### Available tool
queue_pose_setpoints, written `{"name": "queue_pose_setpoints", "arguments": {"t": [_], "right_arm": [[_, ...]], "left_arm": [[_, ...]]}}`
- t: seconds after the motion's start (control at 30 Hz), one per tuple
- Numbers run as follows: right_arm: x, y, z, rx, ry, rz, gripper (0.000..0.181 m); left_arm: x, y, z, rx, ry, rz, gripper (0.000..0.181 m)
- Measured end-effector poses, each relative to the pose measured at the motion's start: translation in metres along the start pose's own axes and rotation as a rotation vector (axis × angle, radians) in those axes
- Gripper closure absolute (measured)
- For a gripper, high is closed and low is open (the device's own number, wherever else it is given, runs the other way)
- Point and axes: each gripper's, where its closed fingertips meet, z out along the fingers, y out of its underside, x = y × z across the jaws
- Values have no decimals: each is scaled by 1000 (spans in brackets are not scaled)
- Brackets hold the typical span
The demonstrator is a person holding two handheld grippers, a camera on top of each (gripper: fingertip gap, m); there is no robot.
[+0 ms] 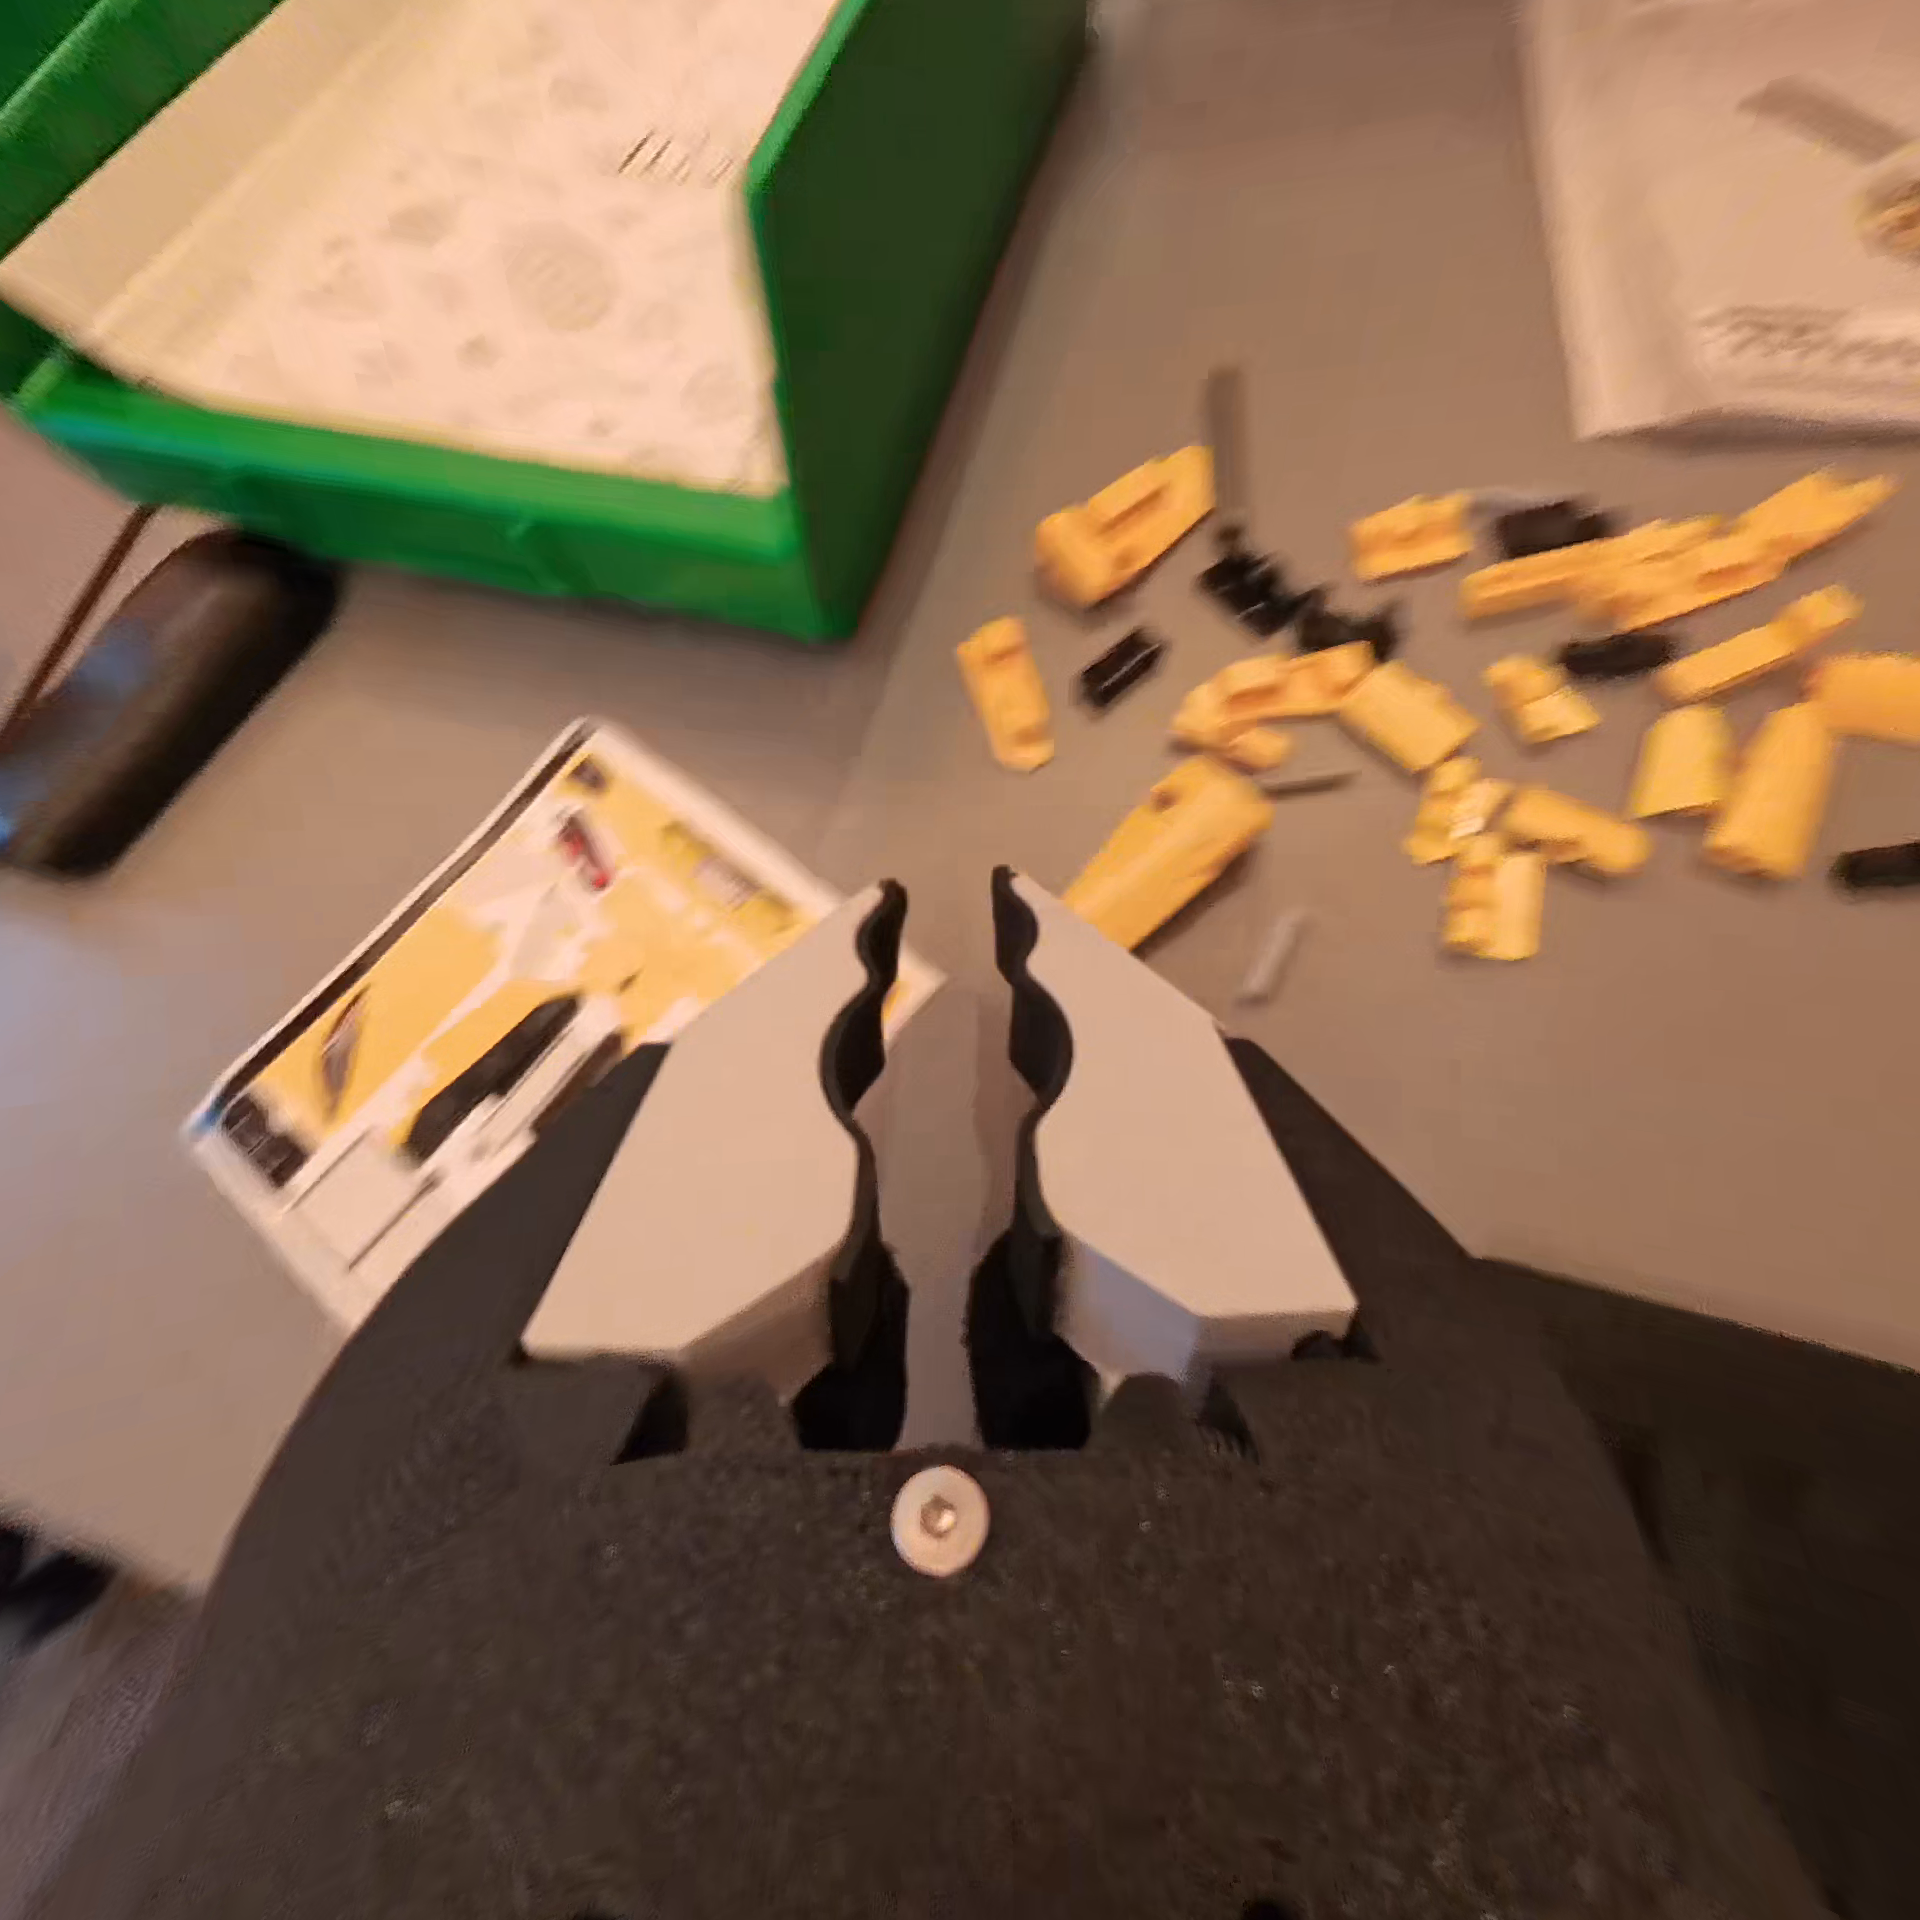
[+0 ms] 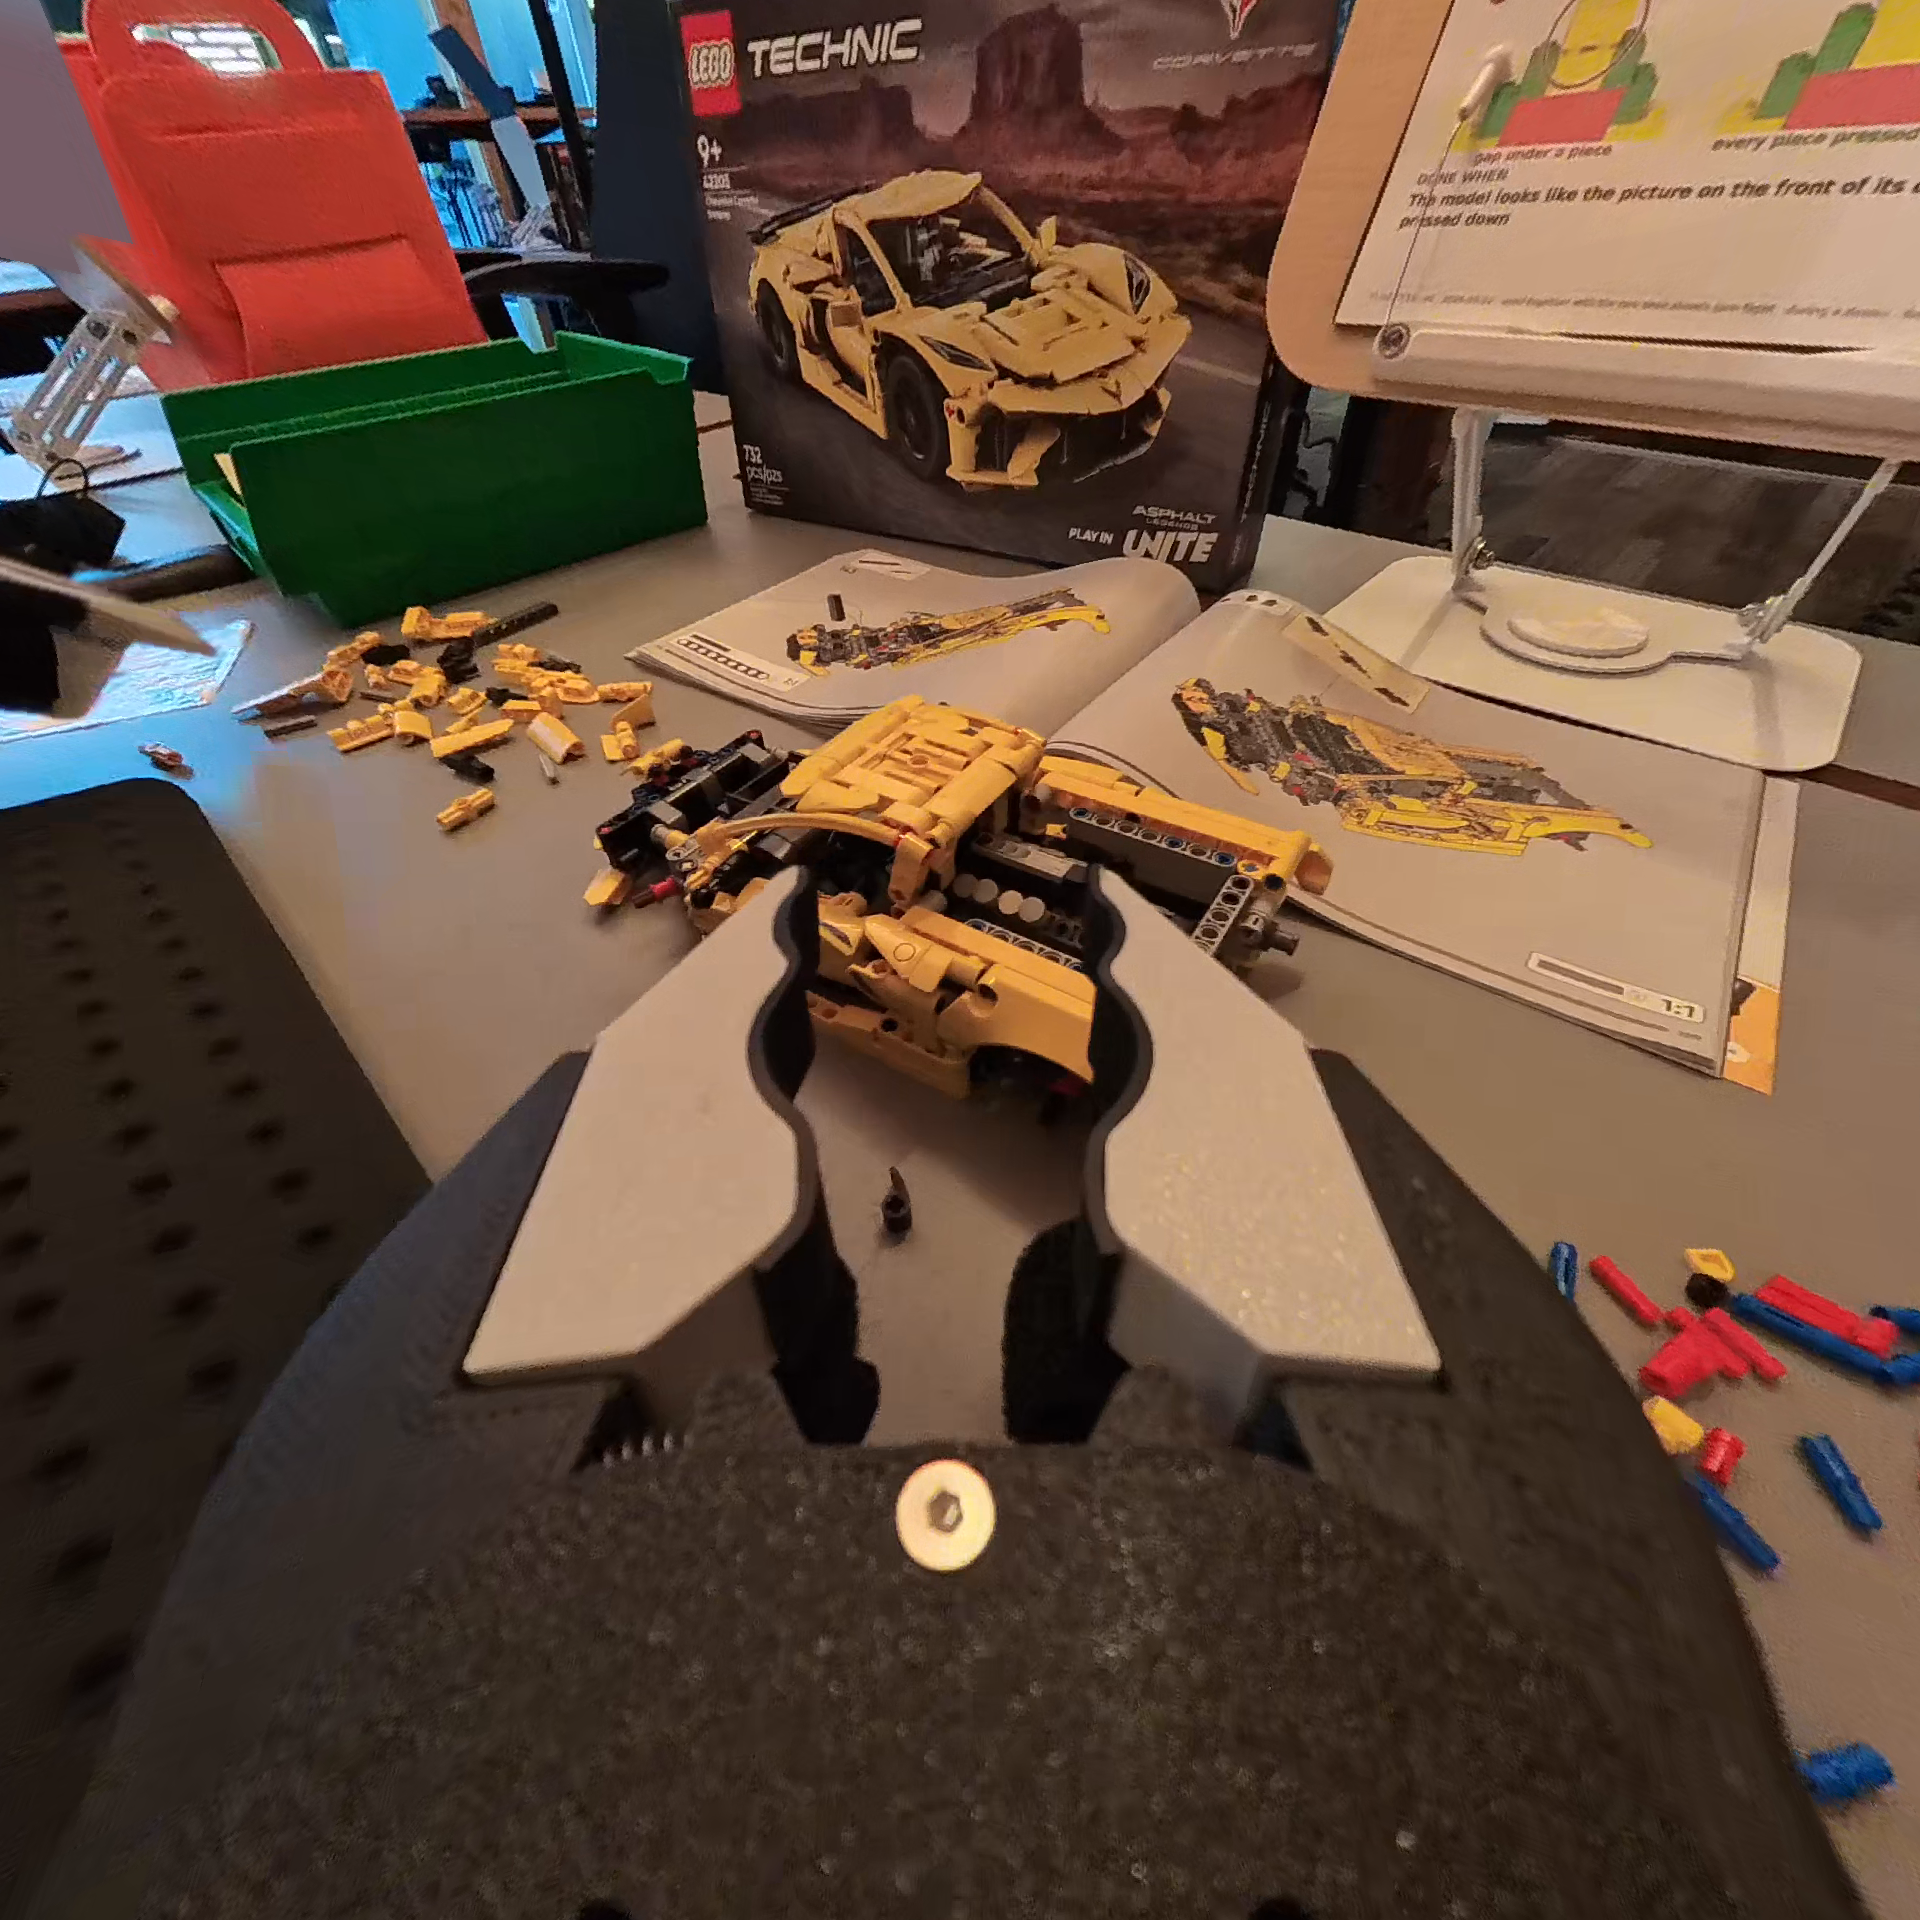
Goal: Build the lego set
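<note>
The left gripper (image 1: 943,883) hung over the grey counter (image 1: 1351,1143) with its jaws nearly closed, a narrow gap between them and nothing held. Ahead lay scattered yellow and black pieces (image 1: 1455,686), a green box (image 1: 810,312) toward the far edge, and a leaflet (image 1: 499,987) beneath the jaws. The right gripper (image 2: 951,894) stood with jaws wide apart, empty, framing the half-built yellow car (image 2: 935,831) mid-counter, which partly rested on the open instruction book (image 2: 1455,831).
</note>
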Motion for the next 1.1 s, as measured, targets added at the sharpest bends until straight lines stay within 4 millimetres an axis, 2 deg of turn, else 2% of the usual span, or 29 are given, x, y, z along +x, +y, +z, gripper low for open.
{"name": "queue_pose_setpoints", "arguments": {"t": [0.03,0.13,0.23,0.37,0.43,0.53,0.63,0.67,0.7,0.8,0.87,0.93,1.0,1.1], "right_arm": [[0,0,0,3,-4,8,133],[3,-1,0,7,-3,30,134],[2,0,1,5,-15,46,134],[1,-1,0,8,-19,41,135],[1,0,0,3,-20,43,135],[-2,1,0,3,-31,45,135],[-3,3,2,-12,-40,44,135],[-4,3,1,-14,-39,39,135],[-4,3,1,-13,-38,33,136],[-5,3,0,-12,-39,30,137],[-5,3,0,-12,-42,33,138],[-6,3,0,-9,-48,31,138],[-7,4,1,-15,-51,28,138],[-8,4,1,-16,-55,23,138]], "left_arm": [[-12,8,-2,-15,-38,-24,163],[-23,16,-14,48,-23,-160,164],[8,6,-25,132,222,-244,163],[28,-14,-34,219,437,-210,153],[40,-8,-23,124,497,-68,136],[46,-5,3,54,492,151,135],[53,0,21,-37,539,261,136],[57,4,22,-63,561,289,140],[58,7,22,-70,568,328,158],[35,-7,21,-24,427,383,159],[18,-26,13,34,398,303,159],[12,-35,5,55,434,223,159],[13,-31,3,51,455,202,159],[38,-7,9,-21,499,258,158]]}}
